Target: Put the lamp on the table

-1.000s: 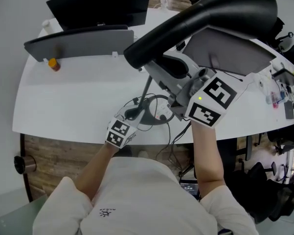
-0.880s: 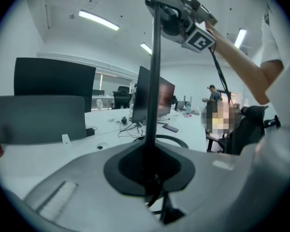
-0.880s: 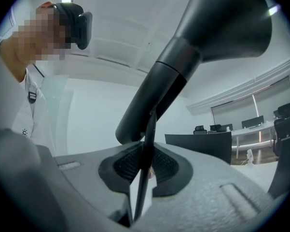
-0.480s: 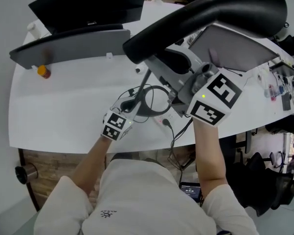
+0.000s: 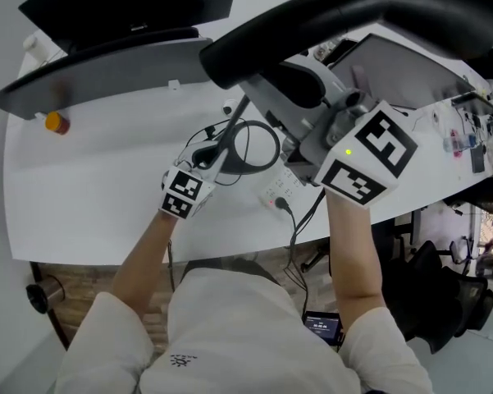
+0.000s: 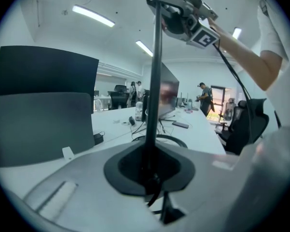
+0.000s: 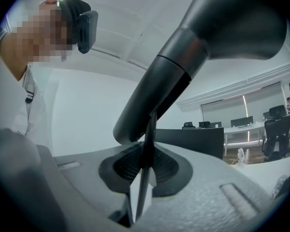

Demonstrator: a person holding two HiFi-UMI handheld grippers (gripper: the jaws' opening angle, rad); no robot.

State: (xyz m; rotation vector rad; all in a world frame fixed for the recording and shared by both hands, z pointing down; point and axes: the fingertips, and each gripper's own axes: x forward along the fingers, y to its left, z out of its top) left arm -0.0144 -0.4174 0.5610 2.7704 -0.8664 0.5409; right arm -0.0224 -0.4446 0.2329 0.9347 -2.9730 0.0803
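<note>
A: Item: lamp (image 5: 353, 6), frame centre. Its ring base (image 5: 254, 144) is low over the desk (image 5: 98, 187); contact unclear.

B: Handling: likely top-heavy, with a thin, stiff pole (image 6: 157, 81). Hold: left gripper (image 6: 152, 175) low, right gripper (image 7: 144, 178) high, fingers (image 6: 72, 178) of both clamped on pole.

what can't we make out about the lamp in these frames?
- Ring base on the table or just above: head view shows no gap from above; in the left gripper view the left gripper covers its near rim.
- Lamp head: upper side cut off by the head view's top edge.
- Orange item: too small, head view.
</note>
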